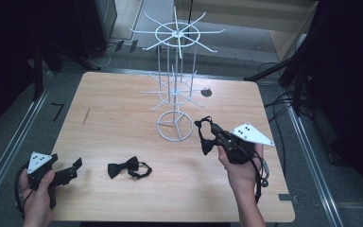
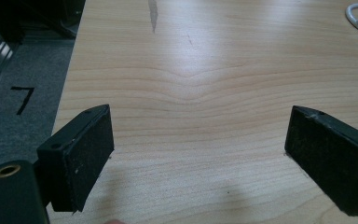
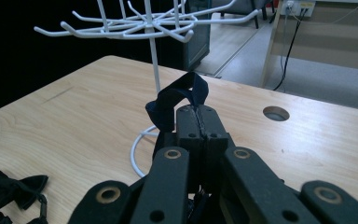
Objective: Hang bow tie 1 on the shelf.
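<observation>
My right gripper is shut on a black bow tie, held above the table just right of the white wire rack's ring base. In the right gripper view the jaws press together on the dark strap loop, which curls up past the tips. A second black bow tie lies flat on the table near the front, also seen as a dark bow tie. My left gripper rests at the front left corner, open with bare wood between its pads.
The white wire rack stands at the table's middle back with two tiers of hooked arms. A round hole is in the wooden tabletop right of the rack. Dark stands and cables surround the table.
</observation>
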A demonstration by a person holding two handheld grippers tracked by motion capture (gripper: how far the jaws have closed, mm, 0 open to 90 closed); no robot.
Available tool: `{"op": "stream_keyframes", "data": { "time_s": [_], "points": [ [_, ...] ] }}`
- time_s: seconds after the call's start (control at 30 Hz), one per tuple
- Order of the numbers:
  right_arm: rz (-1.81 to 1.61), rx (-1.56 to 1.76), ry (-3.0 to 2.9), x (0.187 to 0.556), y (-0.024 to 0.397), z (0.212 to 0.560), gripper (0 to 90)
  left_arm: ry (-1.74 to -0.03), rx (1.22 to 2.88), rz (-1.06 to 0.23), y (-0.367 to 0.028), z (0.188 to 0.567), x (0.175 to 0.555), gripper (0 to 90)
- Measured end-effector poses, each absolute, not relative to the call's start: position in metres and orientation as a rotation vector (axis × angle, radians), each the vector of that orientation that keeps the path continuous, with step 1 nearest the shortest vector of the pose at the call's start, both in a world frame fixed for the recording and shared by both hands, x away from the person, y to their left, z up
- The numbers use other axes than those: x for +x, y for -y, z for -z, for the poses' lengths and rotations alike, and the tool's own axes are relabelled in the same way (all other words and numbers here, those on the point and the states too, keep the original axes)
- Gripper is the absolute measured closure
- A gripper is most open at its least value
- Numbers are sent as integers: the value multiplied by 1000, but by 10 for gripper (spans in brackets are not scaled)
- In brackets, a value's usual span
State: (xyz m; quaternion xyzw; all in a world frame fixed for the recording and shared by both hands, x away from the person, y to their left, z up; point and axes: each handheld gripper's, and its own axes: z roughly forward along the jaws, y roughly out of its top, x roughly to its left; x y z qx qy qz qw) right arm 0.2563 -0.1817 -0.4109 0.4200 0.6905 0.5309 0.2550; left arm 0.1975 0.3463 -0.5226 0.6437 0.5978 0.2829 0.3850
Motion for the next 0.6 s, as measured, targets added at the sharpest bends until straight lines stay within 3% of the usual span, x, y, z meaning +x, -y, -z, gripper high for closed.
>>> {"op": "stream_keyframes", "data": {
  "time_s": [0.6],
  "points": [
    [-1460, 1102, -1863, 262, 174, 389, 900, -1521, 1637, -720, -346, 523, 198, 84]
  ]
}}
